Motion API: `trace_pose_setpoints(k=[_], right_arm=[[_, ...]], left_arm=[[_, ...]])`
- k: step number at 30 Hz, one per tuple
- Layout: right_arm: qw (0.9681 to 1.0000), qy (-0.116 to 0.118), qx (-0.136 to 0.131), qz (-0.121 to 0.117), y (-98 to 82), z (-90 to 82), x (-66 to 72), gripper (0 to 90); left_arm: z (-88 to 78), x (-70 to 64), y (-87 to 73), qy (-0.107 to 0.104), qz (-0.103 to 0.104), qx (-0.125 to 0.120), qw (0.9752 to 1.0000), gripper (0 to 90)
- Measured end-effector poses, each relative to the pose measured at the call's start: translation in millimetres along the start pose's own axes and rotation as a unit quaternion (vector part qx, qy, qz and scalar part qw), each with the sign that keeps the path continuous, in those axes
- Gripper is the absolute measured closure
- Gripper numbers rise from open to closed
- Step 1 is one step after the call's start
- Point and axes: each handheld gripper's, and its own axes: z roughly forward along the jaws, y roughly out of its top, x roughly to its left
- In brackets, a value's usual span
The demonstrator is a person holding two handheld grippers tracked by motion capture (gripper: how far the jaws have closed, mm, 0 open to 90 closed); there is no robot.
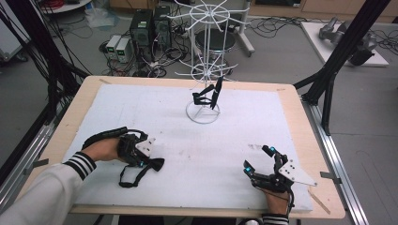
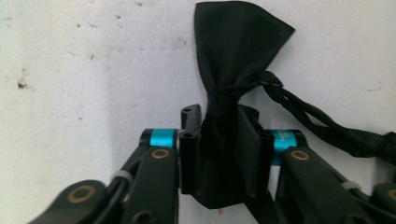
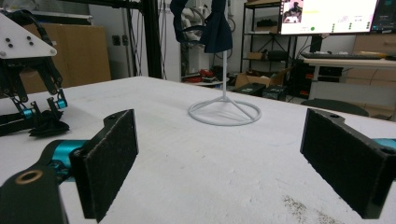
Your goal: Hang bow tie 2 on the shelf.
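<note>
Near the desk's (image 1: 300, 140) left edge, the left claw (image 2: 219, 154) pinches a black fabric bow tie (image 2: 231, 70) lying flat. The right claw (image 3: 233, 163) gapes wide, holding nothing, near the front right corner.

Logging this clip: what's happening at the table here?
A person works two handheld grippers over a white table. The left gripper is shut on a black bow tie lying on the table. The right gripper rests open, holding nothing. Another dark bow tie hangs on the wire rack.

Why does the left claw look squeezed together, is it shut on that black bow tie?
Yes, shut. The left gripper has both pads pressed against the black bow tie, pinching its fabric just below the knot as it lies on the white table cover.
</note>
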Motion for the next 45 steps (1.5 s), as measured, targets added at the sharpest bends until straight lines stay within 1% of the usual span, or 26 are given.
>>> trace_pose_setpoints(k=[1,2,4,8,10,12,14,15,16,18,20,23,25,26,28,30,32,33,35,36,38,39,41,43,44,45], right_arm=[[1.0,-0.001,-0.002,-0.004,-0.2,0.3,-0.2,10.7],[1.0,0.0,0.0,0.0,-0.2,-0.1,0.6,10.7],[1.0,-0.002,-0.002,0.001,-0.3,-0.4,0.7,10.7],[1.0,-0.001,-0.005,-0.001,-0.6,-1.0,0.7,10.7],[1.0,-0.002,-0.007,-0.002,-0.7,-0.8,0.8,10.7],[1.0,-0.001,-0.007,-0.003,-0.7,-1.1,0.7,10.7],[1.0,-0.002,-0.008,-0.004,-0.8,-0.9,0.7,10.7],[1.0,-0.001,-0.004,-0.001,-0.8,-1.2,1.4,10.7],[1.0,-0.001,-0.004,-0.003,-0.8,-1.2,1.3,10.7],[1.0,-0.003,-0.006,-0.007,-0.8,-1.0,1.0,10.7],[1.0,-0.003,-0.005,-0.007,-0.8,-1.0,1.0,10.7],[0.9999,-0.003,-0.006,-0.009,-0.8,-0.8,1.0,10.7],[0.9999,-0.004,-0.007,-0.009,-0.7,-0.7,1.1,10.7],[1.0,-0.005,-0.004,-0.006,-0.7,-1.1,1.4,10.7],[0.9999,-0.006,-0.005,-0.006,-0.7,-1.0,1.5,10.7],[0.9999,-0.005,-0.004,-0.008,-0.5,-0.9,1.8,10.7],[1.0,-0.005,-0.003,-0.006,-0.5,-0.9,2.1,10.7],[1.0,-0.006,-0.003,-0.007,-0.4,-0.9,2.1,10.7],[0.9999,-0.008,-0.004,-0.013,-0.4,-0.6,2.9,10.7],[0.9998,-0.011,-0.004,-0.016,-0.3,-0.6,4.0,10.7],[0.9997,-0.012,-0.001,-0.023,0.0,0.3,5.3,10.7],[0.9996,-0.013,-0.001,-0.026,0.2,0.9,5.9,10.7],[0.9996,-0.01,0.001,-0.025,0.3,1.9,6.8,10.7],[0.9996,-0.011,0.001,-0.027,0.5,3.1,7.1,10.7],[0.9996,-0.012,0.001,-0.026,0.8,3.5,7.5,10.7],[0.9994,-0.013,-0.002,-0.03,1.2,4.4,6.7,10.7]], left_arm=[[-0.3,0.6,-0.1,-0.001,-0.003,0.001,1.0,74.8],[-0.4,1.0,-0.2,0.0,-0.004,0.0,1.0,75.2],[-1.3,0.7,0.1,0.011,0.001,0.0,0.9999,75.9],[-7.8,1.6,-2.2,0.02,-0.024,-0.023,0.9992,76.0],[-11.7,2.6,-4.0,0.031,-0.032,-0.032,0.9985,76.0],[-16.1,3.8,-6.1,0.033,-0.041,-0.043,0.9977,76.0],[-20.3,4.2,-8.0,0.044,-0.057,-0.061,0.9955,76.0],[-22.0,4.9,-8.4,0.044,-0.058,-0.064,0.9953,76.0],[-24.3,4.8,-9.2,0.049,-0.067,-0.073,0.9939,76.0],[-26.4,5.0,-10.2,0.057,-0.073,-0.091,0.9915,76.0],[-27.9,4.6,-10.9,0.062,-0.086,-0.109,0.9884,75.9],[-30.9,5.8,-11.4,0.068,-0.092,-0.123,0.9857,76.0],[-32.7,6.4,-11.5,0.074,-0.101,-0.136,0.9827,75.9],[-34.8,7.4,-11.6,0.074,-0.102,-0.14,0.9821,76.0],[-37.7,8.0,-11.8,0.076,-0.115,-0.161,0.9772,76.0],[-42.2,9.3,-11.8,0.079,-0.118,-0.176,0.974,76.0],[-45.5,9.8,-11.1,0.084,-0.127,-0.194,0.969,76.0],[-47.7,10.4,-10.8,0.088,-0.128,-0.197,0.9681,76.0],[-50.5,11.0,-10.1,0.091,-0.134,-0.211,0.9639,76.0],[-52.6,11.5,-9.9,0.093,-0.135,-0.214,0.963,76.0],[-55.6,11.9,-9.7,0.1,-0.144,-0.224,0.9586,76.1],[-57.5,12.4,-10.0,0.104,-0.149,-0.23,0.9561,76.2],[-61.5,13.0,-10.7,0.107,-0.16,-0.247,0.9497,76.3],[-65.4,14.4,-11.4,0.111,-0.165,-0.262,0.9443,76.3],[-66.8,14.5,-11.2,0.113,-0.169,-0.27,0.9411,76.3],[-68.4,15.2,-11.0,0.117,-0.17,-0.276,0.9387,76.3]])
